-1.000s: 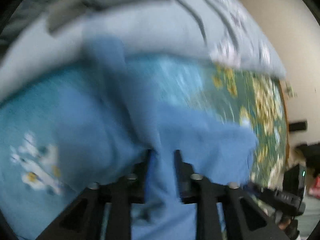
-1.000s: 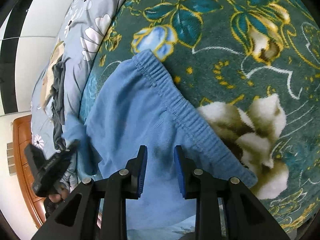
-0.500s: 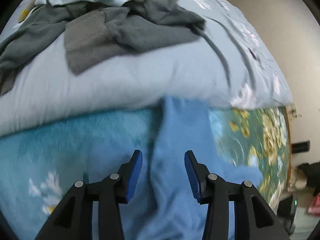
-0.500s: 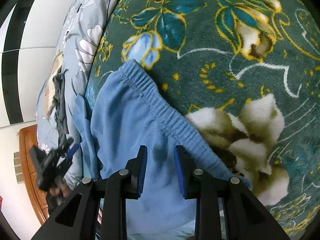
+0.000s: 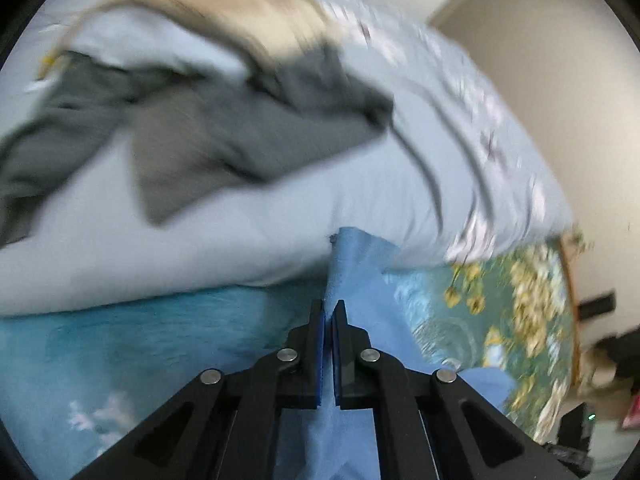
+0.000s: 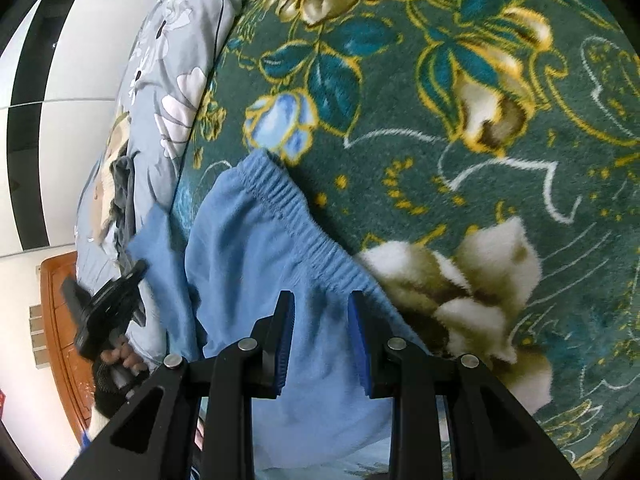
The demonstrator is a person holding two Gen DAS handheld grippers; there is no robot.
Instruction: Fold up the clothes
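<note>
Light blue trousers [image 6: 256, 264] with a ribbed elastic waistband lie on a floral blanket [image 6: 460, 128]. My right gripper [image 6: 320, 304] is partly open, its fingers resting on the cloth just below the waistband, gripping nothing. My left gripper [image 5: 329, 312] is shut on a fold of one trouser leg [image 5: 360, 276], near the foot of a pale blue duvet. The left gripper also shows in the right wrist view [image 6: 106, 312], held by a hand at the far leg end.
A pale blue flowered duvet [image 5: 240, 236] is heaped behind the trousers, with a grey garment [image 5: 224, 136] and a beige one [image 5: 224, 4] on it. A wooden bed frame [image 6: 60, 320] and white wall are at the left.
My left gripper was shut on blue cloth, opened, moved along the leg toward the duvet and has closed on it. The leg now lies stretched out. My right gripper has stayed in place.
</note>
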